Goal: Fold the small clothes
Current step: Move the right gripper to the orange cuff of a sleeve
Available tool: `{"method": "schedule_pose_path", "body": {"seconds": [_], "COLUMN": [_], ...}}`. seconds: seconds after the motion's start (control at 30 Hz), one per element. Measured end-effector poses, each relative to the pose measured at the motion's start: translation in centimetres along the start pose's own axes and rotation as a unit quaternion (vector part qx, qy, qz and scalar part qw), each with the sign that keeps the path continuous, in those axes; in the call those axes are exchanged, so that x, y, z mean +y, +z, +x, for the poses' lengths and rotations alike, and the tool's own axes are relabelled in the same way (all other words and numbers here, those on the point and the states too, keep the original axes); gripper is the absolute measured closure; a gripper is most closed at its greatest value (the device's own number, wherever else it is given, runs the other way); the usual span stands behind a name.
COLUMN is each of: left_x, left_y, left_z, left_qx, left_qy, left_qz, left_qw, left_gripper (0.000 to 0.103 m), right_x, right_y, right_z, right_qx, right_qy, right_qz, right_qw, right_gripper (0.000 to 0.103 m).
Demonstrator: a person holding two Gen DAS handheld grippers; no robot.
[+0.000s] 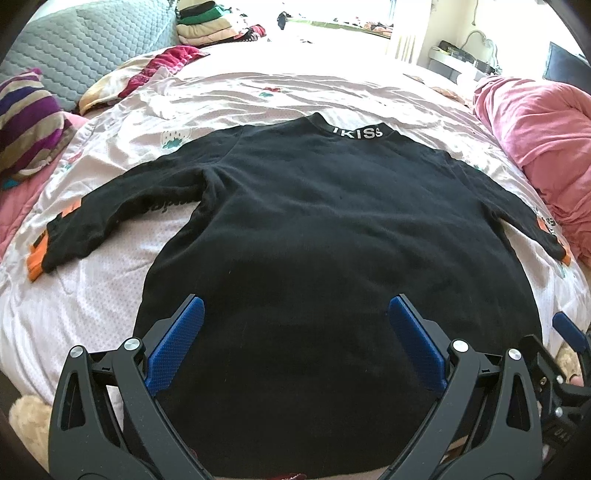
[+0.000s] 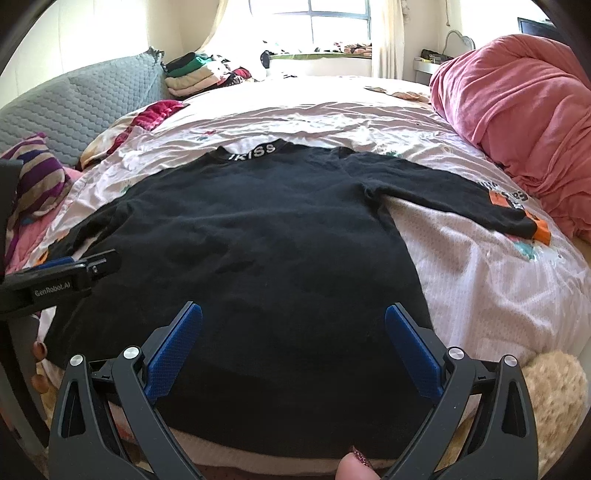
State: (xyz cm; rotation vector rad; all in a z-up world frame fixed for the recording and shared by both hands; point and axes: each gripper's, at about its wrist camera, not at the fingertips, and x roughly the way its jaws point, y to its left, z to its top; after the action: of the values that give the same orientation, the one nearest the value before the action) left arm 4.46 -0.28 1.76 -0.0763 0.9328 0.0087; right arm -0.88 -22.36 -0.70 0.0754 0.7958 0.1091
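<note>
Looking along my left gripper [image 1: 295, 317], I see its blue fingers [image 1: 181, 339] spread wide and holding nothing, poised above the lower part of a black sweater [image 1: 314, 229]. My right gripper [image 2: 293, 325] is the same: fingers [image 2: 177, 347] wide apart, empty, over the sweater's [image 2: 240, 240] hem area. The sweater lies flat and face down on the bed [image 1: 110, 280], collar [image 1: 356, 131] at the far end with white lettering on it, both sleeves stretched out to the sides. Each cuff carries an orange patch [image 1: 38, 256]. A pale printed sheet [image 2: 480, 277] lies under it. A pink blanket [image 2: 517, 122] is heaped at the right edge of the bed, a striped pillow [image 1: 29, 122] sits at the left, and a stack of folded clothes [image 2: 195, 74] rests far back near the window [image 2: 338, 20].
</note>
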Motion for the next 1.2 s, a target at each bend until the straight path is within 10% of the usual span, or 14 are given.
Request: {"method": "schedule_pose_path", "body": {"seconds": [1.2], "left_x": [-1.7], "left_y": [12.2], "left_z": [5.9], "left_qx": [0.019], "left_qy": [-0.006], "left_qz": [0.026], "left_qw": [0.9995], "left_gripper": [0.009], "right_x": [-6.7], "right_y": [13.3], "right_z": [6.1], "right_qx": [-0.039], "right_qy": [-0.03], "right_qz": [0.068], "right_qw": [0.996], "right_gripper": [0.004]}}
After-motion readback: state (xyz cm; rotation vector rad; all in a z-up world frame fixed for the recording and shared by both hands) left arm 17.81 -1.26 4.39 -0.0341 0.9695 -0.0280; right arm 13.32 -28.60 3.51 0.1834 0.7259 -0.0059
